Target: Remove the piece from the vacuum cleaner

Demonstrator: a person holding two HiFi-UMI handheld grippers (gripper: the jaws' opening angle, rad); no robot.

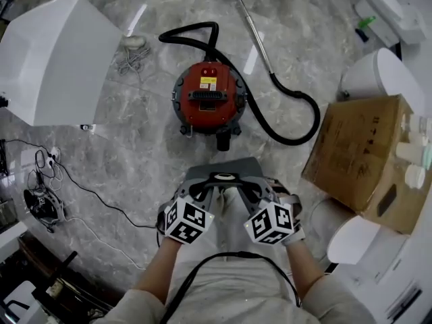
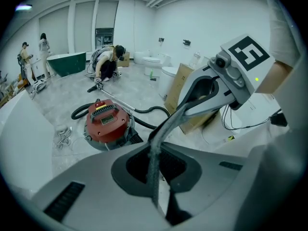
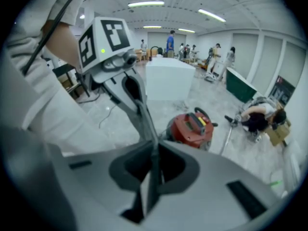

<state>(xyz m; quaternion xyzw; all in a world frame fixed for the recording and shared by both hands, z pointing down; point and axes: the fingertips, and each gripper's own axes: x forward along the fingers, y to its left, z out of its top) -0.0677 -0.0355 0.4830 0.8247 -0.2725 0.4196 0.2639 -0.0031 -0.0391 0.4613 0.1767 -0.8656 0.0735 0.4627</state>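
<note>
One vacuum cleaner [image 1: 206, 103], two closed tools [image 1: 202, 192] [image 1: 251, 192]

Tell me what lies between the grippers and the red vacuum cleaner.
Only bare marble floor, as the head view shows, between the red vacuum cleaner and the left gripper and right gripper.
</note>
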